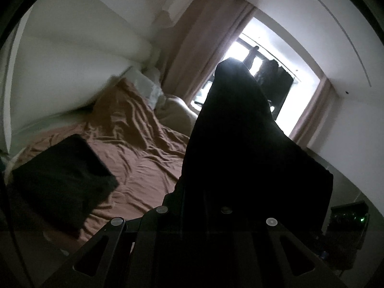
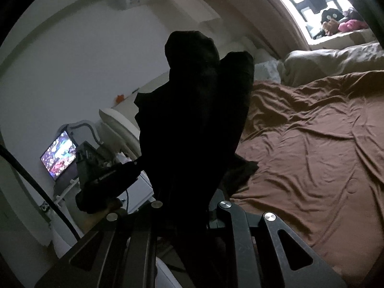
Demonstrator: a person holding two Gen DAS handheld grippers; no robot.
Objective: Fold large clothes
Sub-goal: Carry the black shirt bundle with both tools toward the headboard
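- Black fabric of the dark garment (image 1: 240,144) bunches over the left tongs (image 1: 199,206), which are clenched on it.
- Right tongs (image 2: 189,206) likewise grasp the dark garment (image 2: 192,120), so it hangs between both, lifted above the bed (image 2: 312,156).
- Brown sheet (image 1: 148,158) lies rumpled; a folded dark piece (image 1: 62,177) sits near the bed's left edge.
- Step in hand, as I judge: carrying the garment over the bed.
- Next move calls for spreading it flat on bare sheet, both grips kept firm.
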